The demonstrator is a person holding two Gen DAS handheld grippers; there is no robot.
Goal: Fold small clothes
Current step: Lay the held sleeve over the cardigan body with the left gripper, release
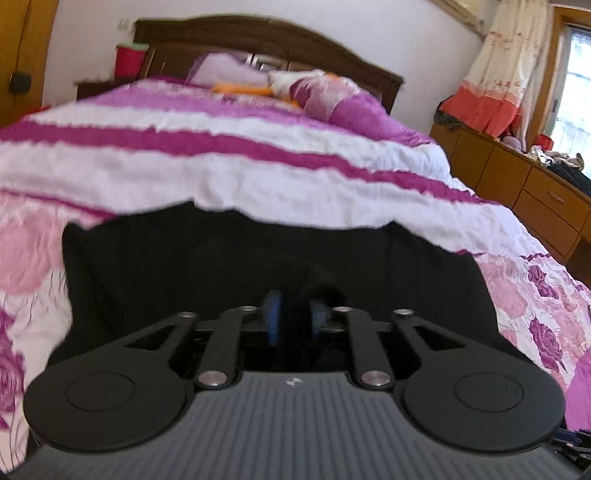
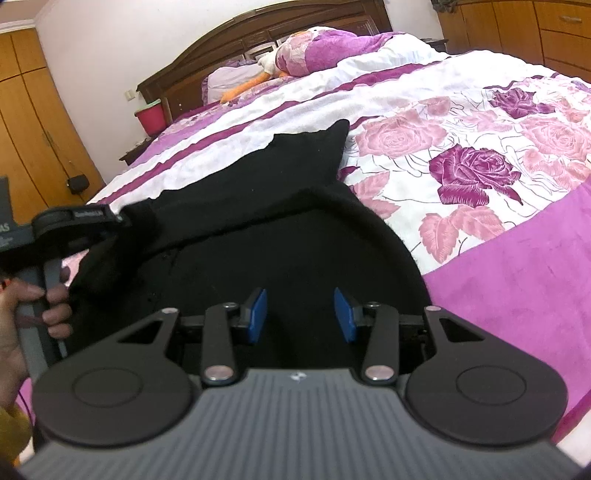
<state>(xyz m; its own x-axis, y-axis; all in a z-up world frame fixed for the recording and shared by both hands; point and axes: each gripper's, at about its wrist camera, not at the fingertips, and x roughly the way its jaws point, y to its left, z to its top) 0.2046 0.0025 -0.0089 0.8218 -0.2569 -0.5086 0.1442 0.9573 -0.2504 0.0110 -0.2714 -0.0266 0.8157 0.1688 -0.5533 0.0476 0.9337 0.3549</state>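
Black garment [image 2: 258,221] lies on the floral bedspread [image 2: 461,155], filling the lower centre of both views. In my left wrist view the left gripper [image 1: 295,314] has its blue pads [image 1: 274,317] drawn close with a dark tuft of the garment [image 1: 240,258] pinched between them, so it's clamped on the cloth. My right gripper [image 2: 300,314] sits over the garment with jaws apart, blue pads [image 2: 256,310] well separated, only cloth surface showing in the gap.

From the right wrist view, the left gripper [image 2: 122,219] shows at middle left, gripping a bunched edge of the garment; the person's hand [image 2: 33,306] wraps its grey handle at lower left.

Surroundings: wooden headboard [image 2: 266,33] across the top, pillow [image 1: 229,68] and a rolled floral quilt [image 1: 332,96] near it, an orange plush toy [image 2: 251,86] beside the pillow. Red bin [image 2: 151,116] just left of the bed on a nightstand. Wardrobe [image 2: 26,110] at upper left, wooden dresser [image 1: 524,184] at right, curtain [image 1: 498,74] at upper right. Left wrist view is motion-blurred.
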